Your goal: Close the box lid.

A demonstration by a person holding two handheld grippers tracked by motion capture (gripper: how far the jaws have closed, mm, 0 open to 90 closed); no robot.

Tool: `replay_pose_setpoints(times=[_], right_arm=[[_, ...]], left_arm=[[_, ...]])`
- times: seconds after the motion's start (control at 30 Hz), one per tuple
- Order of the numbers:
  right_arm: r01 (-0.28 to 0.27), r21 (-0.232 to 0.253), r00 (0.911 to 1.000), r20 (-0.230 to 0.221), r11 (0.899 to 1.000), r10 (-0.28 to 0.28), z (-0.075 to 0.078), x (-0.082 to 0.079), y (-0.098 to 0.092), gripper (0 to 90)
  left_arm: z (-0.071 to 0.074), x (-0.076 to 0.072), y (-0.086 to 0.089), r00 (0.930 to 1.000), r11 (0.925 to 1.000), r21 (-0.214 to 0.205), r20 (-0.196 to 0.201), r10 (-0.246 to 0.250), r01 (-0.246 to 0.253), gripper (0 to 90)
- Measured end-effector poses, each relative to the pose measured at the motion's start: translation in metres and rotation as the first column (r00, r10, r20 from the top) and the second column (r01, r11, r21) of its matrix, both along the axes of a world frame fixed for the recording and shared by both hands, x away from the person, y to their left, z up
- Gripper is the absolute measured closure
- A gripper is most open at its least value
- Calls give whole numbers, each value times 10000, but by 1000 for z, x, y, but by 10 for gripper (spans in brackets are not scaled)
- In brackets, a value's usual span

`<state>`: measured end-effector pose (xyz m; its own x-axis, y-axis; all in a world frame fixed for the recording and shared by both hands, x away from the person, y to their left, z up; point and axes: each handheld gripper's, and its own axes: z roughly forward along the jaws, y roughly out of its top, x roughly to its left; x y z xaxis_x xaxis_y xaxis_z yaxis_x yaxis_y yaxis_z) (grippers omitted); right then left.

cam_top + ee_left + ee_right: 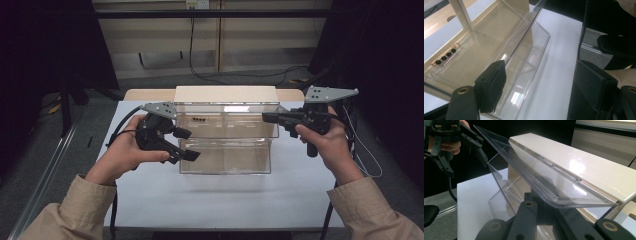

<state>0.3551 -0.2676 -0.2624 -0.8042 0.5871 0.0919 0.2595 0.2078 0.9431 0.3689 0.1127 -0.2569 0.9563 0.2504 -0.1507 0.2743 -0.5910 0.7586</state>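
Top-down legend: clear plastic box (pixel 225 162) at mid-counter, resting on the white counter (pixel 200 205), long side toward the person, hinged clear lid (pixel 227 120) raised and tilted back toward a pale beige block (pixel 225 93) standing just behind it. Row of small black items (pixel 199 120) on a gilt strip at the lid's panel; whether on it or behind it, cannot tell. Left gripper (pixel 189 145) held level just beside the box's left end, fingers spread, pads pressing on nothing. Right gripper (pixel 264 118) held level at the lid's right edge, fingers pressed together, pinching that edge. Tan sleeves entering from the bottom on both sides. Left gripper view: left gripper (pixel 541 87) with its two black fingers (pixel 491 86) wide apart, one in front of the box's near corner, the other over the bare counter (pixel 556 62); open box (pixel 524 62) and tilted lid (pixel 474 50) running away ahead, black items (pixel 445 57) near the lid's far left rim. Right gripper view: right gripper (pixel 536 205) closed on the lid's (pixel 536 175) lower edge, beige block (pixel 579 162) just behind, box (pixel 501 195) below, left gripper (pixel 464 162) beyond the far end, spread.
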Motion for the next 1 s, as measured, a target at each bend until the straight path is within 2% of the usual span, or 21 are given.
replay_pose_setpoints(times=[0.17, 1.0], right_arm=[[-32, -2, 10000, -58, 10000, 32, -3, -1, 0, 900], [-91, 103, 9995, -305, 9999, 94, -20, -9, -5, 900]], left_arm=[[-2, -4, 4, 10000, 9998, -175, 26, -31, 32, 240], [-18, -6, 16, 9997, 9998, 22, -129, 193, -192, 208]])
